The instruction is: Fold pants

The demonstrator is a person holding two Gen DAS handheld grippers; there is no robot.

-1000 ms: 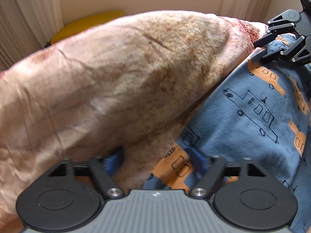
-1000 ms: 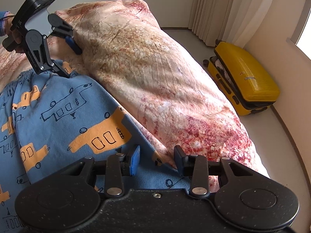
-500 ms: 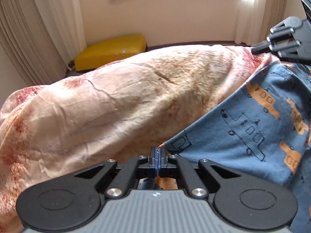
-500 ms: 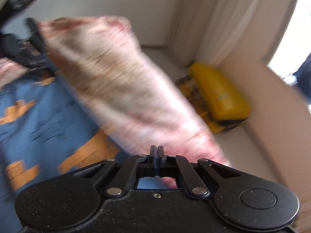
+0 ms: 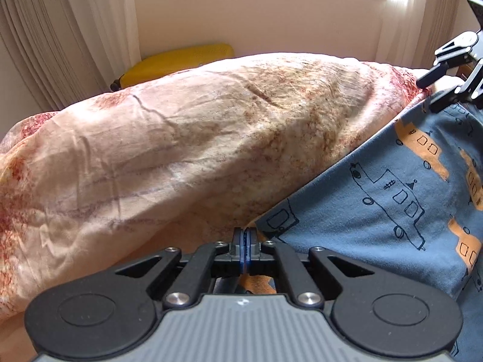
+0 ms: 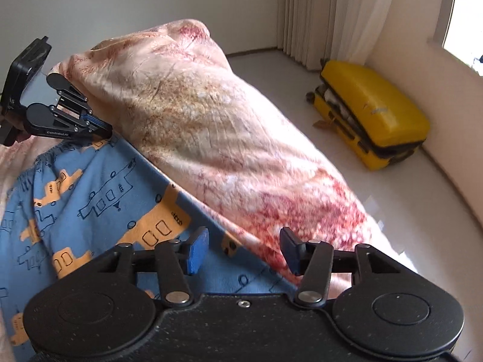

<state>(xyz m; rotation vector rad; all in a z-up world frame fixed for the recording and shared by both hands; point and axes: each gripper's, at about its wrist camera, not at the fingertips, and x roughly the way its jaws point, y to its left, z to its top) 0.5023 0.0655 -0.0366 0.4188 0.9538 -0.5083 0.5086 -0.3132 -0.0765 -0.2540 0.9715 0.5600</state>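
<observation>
The blue pants [image 5: 392, 199] with orange vehicle prints lie on the bed against a big pink-beige duvet [image 5: 187, 150]. My left gripper [image 5: 245, 241] is shut on the pants' edge at the waistband corner; in the right wrist view it [image 6: 105, 128] pinches the cloth next to the elastic waistband [image 6: 39, 163]. My right gripper [image 6: 243, 249] is open, its blue pads either side of the pants' [image 6: 120, 199] edge where it meets the duvet [image 6: 211, 126]. In the left wrist view it [image 5: 428, 93] appears far right, open over the far end.
A yellow suitcase [image 6: 374, 114] lies half open on the white floor by the wall; it also shows behind the duvet in the left wrist view [image 5: 178, 63]. Curtains [image 6: 326, 15] hang at the window corner. The duvet mound rises along the pants' side.
The left gripper closed on the pants' edge and stayed shut. The right gripper closed half a second ago, swung with blur, and now stands open again at the pants' edge.
</observation>
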